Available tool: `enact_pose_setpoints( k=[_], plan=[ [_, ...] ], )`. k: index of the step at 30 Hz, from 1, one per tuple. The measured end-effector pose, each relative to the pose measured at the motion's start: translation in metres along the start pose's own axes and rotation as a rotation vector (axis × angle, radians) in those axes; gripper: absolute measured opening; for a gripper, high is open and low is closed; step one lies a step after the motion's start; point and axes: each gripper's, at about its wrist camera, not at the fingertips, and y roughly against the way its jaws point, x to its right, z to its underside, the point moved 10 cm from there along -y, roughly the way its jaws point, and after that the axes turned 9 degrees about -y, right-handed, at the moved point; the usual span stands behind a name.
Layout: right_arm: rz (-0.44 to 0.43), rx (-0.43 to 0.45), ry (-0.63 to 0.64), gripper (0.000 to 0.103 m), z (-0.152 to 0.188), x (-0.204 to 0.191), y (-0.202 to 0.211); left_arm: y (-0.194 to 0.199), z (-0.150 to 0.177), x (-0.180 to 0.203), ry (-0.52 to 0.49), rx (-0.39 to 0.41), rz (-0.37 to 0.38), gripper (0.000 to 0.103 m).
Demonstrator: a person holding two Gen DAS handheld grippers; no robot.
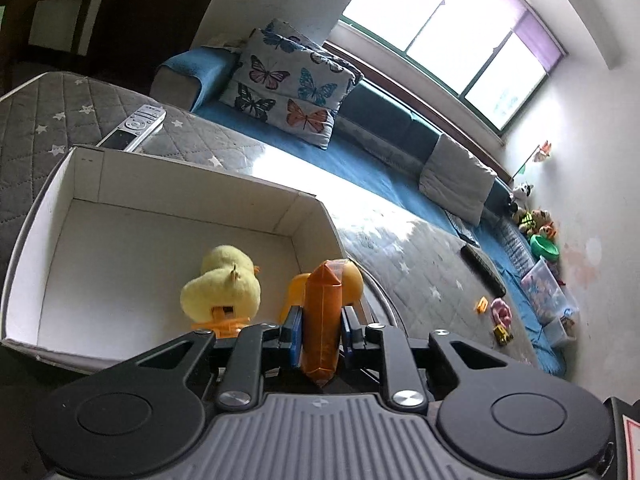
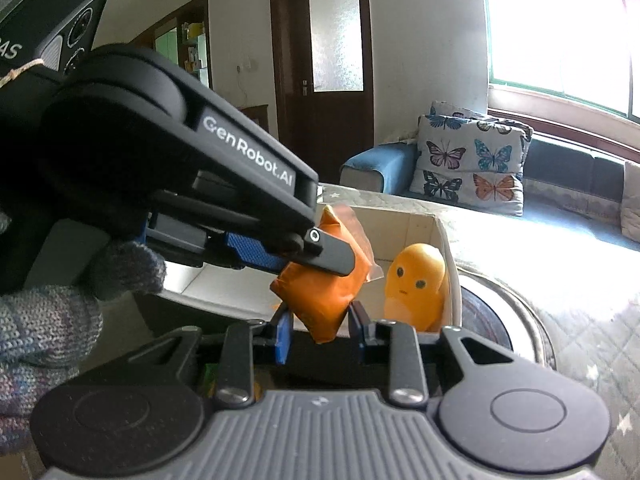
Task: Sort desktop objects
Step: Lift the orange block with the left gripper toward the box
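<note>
My left gripper [image 1: 320, 326] is shut on an orange snack packet [image 1: 321, 320] and holds it over the near edge of a white cardboard box [image 1: 100, 184]. In the box lie a yellow plush duck [image 1: 222, 288] and an orange rubber toy with a face [image 1: 352, 280]. In the right wrist view the left gripper [image 2: 316, 258] reaches in from the left with the packet [image 2: 320, 300]. My right gripper [image 2: 320, 332] is open, its blue pads on either side of the packet's lower end, not touching it. The orange toy [image 2: 416, 284] stands in the box's corner [image 2: 448, 240].
A silver remote [image 1: 134, 126] lies on the grey star-quilted cover beyond the box. A butterfly pillow [image 1: 288, 88] and a grey cushion [image 1: 456, 184] rest on the blue sofa. Small toys [image 1: 500, 316] and a dark remote [image 1: 484, 270] lie to the right. A round metal tray [image 2: 520, 312] sits right of the box.
</note>
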Motion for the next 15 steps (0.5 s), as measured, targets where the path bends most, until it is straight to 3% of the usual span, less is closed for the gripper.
enact_pose_setpoints(
  k=[15],
  plan=[
    [0.032, -0.02, -0.023, 0.03, 0.001, 0.015, -0.012, -0.003, 0.004, -0.007, 0.002, 0.001, -0.019, 0.023]
  ],
)
